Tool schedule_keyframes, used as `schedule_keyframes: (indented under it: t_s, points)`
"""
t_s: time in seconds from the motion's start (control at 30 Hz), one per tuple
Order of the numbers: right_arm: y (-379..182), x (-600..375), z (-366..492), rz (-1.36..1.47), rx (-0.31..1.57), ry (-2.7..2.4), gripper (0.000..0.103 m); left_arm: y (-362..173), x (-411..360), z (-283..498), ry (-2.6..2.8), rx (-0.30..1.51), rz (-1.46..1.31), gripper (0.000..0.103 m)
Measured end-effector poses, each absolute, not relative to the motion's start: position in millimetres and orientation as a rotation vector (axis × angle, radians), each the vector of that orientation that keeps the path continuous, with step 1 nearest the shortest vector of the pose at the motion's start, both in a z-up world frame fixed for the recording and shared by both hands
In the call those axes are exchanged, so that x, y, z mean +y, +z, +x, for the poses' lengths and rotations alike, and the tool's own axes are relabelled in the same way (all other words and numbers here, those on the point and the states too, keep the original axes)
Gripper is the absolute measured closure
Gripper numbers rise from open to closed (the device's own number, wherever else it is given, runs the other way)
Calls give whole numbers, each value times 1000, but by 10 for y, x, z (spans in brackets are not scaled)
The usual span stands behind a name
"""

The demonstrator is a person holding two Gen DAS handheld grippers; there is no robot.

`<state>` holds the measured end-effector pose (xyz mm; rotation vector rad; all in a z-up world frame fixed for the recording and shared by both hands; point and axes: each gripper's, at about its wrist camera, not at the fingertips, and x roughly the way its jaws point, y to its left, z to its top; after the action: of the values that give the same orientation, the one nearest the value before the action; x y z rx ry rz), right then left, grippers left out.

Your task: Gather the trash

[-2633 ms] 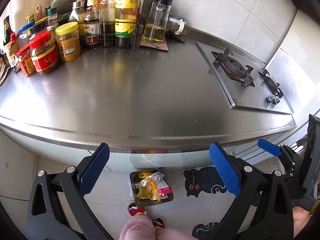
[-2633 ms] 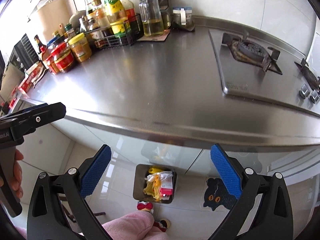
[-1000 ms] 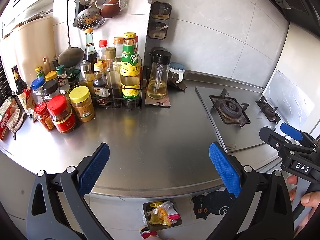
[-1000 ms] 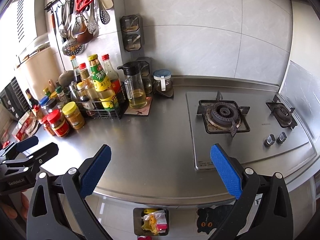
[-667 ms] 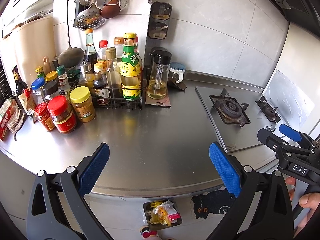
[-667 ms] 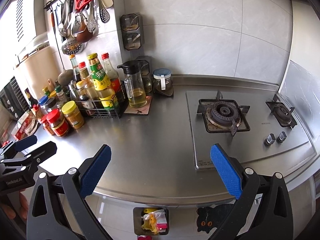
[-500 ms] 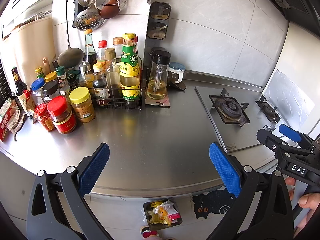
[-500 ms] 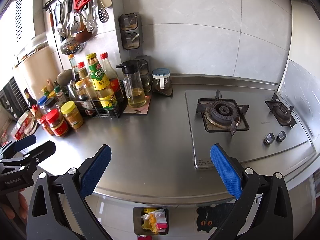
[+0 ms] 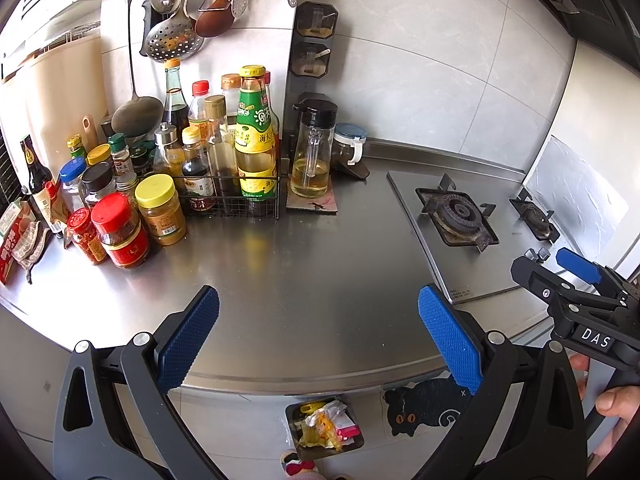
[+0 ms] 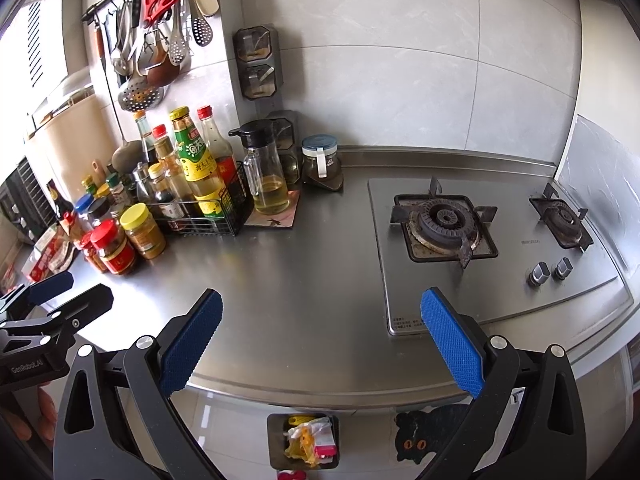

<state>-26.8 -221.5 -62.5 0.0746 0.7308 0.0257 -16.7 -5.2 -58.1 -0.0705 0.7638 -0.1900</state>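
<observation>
A small dark trash bin (image 9: 294, 416) stands on the floor below the counter edge, holding yellow, white and pink wrappers (image 9: 326, 428); it also shows in the right wrist view (image 10: 276, 440). My left gripper (image 9: 318, 340) is open and empty above the steel counter (image 9: 304, 272). My right gripper (image 10: 320, 340) is open and empty above the same counter (image 10: 312, 272). Each gripper shows at the edge of the other's view. No loose trash shows on the counter.
Sauce bottles in a wire rack (image 9: 228, 200), jars (image 9: 120, 232) and an oil jug (image 9: 312, 152) crowd the back left. A two-burner gas hob (image 10: 448, 224) fills the right. Utensils (image 10: 152, 40) hang on the wall. A cat mat (image 9: 424, 408) lies on the floor.
Both grippers rose and tilted up from looking down at the bin to facing the counter and wall. In the last second they barely moved. Both stayed open and empty.
</observation>
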Motion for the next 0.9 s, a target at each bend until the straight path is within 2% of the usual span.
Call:
schedule_keyframes:
  t_s: [0.9]
  points:
    - [-615,-2147,-268,85,736,40,3,-597,31,-172,-184,770,-75,8]
